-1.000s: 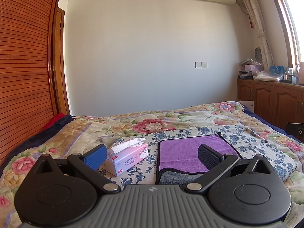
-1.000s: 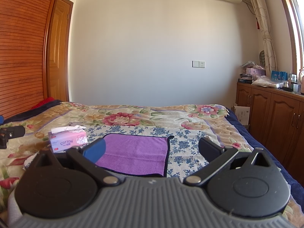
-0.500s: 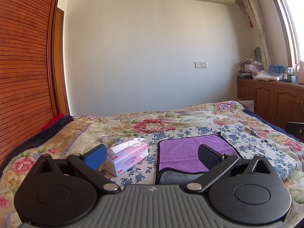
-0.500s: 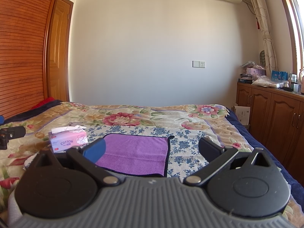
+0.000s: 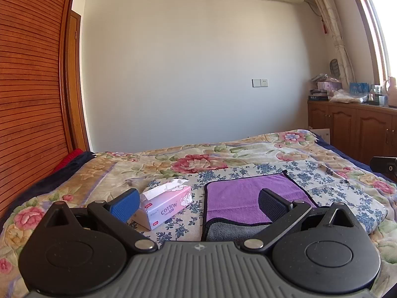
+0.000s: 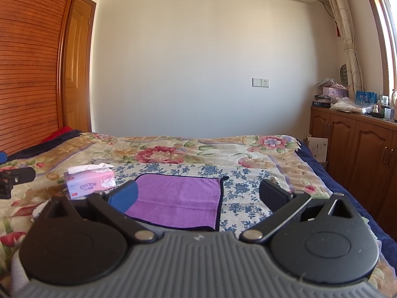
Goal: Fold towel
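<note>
Ahead, towel (image 5: 250, 198) lies flat beyond both gaping claws.

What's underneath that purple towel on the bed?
The purple towel lies on a blue-flowered cloth spread over the floral bedspread. Its near edge is turned up, showing a grey underside. Whatever lies directly beneath the towel is covered.

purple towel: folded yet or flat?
Mostly flat: the purple towel lies spread on the bed, only its near edge turned over, showing grey. Both grippers open, empty.
</note>
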Tool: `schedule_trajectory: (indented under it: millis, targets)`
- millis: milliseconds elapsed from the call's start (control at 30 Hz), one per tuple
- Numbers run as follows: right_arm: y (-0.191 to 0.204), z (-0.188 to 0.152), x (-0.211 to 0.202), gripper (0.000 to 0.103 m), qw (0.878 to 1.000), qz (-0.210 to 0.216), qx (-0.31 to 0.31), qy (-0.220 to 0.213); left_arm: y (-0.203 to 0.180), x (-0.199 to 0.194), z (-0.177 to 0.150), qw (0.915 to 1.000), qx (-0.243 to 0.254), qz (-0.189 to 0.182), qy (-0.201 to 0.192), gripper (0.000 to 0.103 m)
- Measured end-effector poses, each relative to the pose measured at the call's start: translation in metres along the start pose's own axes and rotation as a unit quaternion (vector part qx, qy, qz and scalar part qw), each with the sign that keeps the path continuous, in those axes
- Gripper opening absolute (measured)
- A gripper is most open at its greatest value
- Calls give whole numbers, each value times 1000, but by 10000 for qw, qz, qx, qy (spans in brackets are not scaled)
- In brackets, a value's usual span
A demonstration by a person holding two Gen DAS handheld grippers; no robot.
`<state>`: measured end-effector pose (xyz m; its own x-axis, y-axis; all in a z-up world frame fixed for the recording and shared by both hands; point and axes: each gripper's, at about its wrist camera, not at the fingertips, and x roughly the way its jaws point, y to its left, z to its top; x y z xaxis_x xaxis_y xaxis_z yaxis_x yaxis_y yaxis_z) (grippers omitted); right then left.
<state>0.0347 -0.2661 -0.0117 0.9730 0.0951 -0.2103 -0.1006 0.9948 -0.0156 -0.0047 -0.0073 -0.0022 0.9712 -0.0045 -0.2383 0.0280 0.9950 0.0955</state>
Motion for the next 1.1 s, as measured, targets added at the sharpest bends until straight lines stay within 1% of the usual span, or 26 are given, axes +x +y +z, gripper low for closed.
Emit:
schedule_trajectory:
  millis: [133, 267, 500, 633, 933, 1100]
  targets:
    - [4, 0, 6, 103, 10000, 24, -23, 52, -1, -1, -1, 10000, 56, -3, 25, 103]
    - [4, 1, 4, 103, 9999, 77, -1, 89, -2, 4, -1, 9999, 117, -37, 79, 103]
    - [6, -2, 14, 103, 9997, 162, 5, 187, -8, 14, -2, 9993, 257, -133, 225, 103]
    - [7, -3, 20, 103, 9994, 224, -51, 251, -7, 23, -2, 9988, 205, -192, 395, 103]
    - [8, -4, 41, 103, 9986, 269, -158, 437, -4, 51, -4, 9982, 151, -187, 555, 103]
    - [8, -6, 55, 103, 9972, 357, -213, 622, -1, 66, -6, 9973, 108, -242, 683, 103]
